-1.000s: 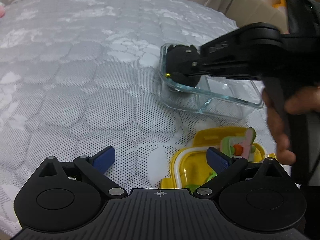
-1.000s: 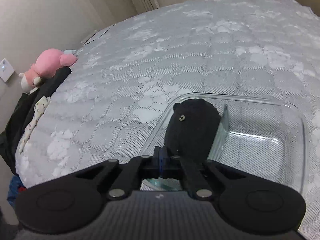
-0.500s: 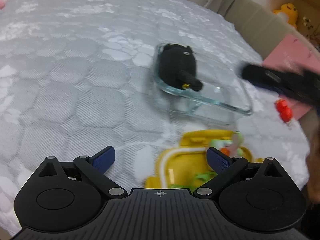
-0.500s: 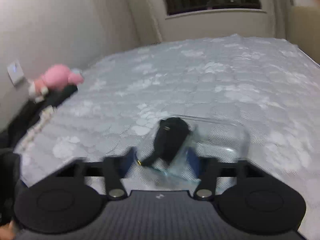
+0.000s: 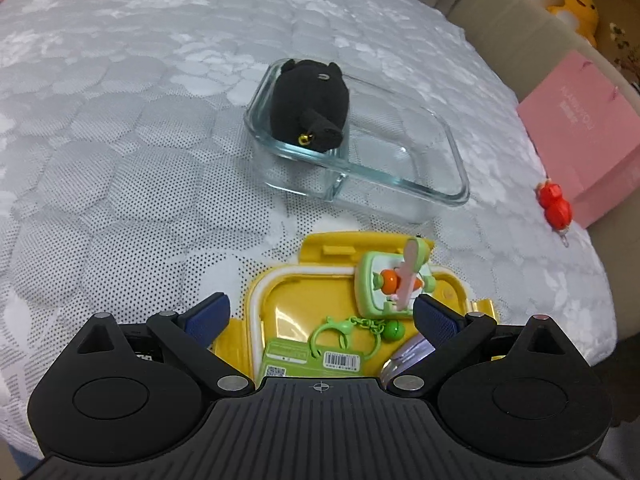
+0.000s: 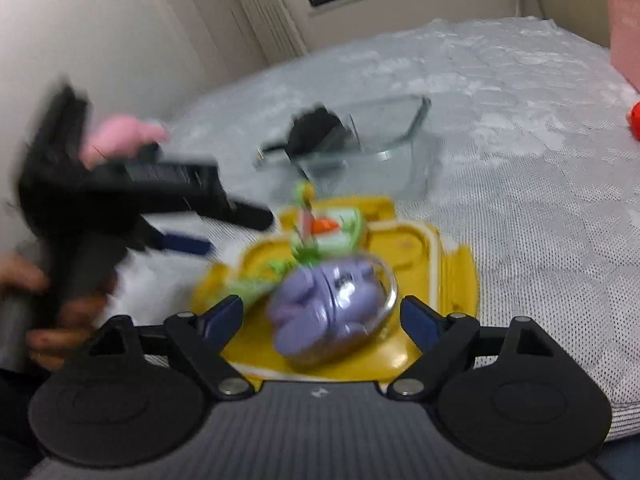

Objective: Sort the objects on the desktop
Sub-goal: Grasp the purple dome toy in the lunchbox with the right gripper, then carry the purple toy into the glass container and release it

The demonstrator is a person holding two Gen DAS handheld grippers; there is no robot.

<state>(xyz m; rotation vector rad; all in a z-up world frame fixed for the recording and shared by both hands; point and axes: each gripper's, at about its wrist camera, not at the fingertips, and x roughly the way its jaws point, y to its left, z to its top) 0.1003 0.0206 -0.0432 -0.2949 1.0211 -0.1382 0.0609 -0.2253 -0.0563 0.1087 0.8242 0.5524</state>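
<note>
On the grey quilted mattress [image 5: 120,160], a clear glass rectangular container [image 5: 400,176] holds a black plush toy [image 5: 308,108] in its left compartment. Just in front lies a yellow plastic lid [image 5: 292,304] carrying a green carrot keychain [image 5: 388,284] and a purple figure in a clear capsule [image 6: 332,308]. Over the lid, the left gripper [image 5: 320,316] hangs spread wide, grasping nothing. The right gripper [image 6: 320,316] flanks the capsule without touching it, its jaws closing slightly.

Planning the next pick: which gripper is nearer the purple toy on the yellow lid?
Right. The right gripper has the purple toy between its closing, still-apart fingers. The left gripper sits over the yellow lid, the toy at its right finger.
</note>
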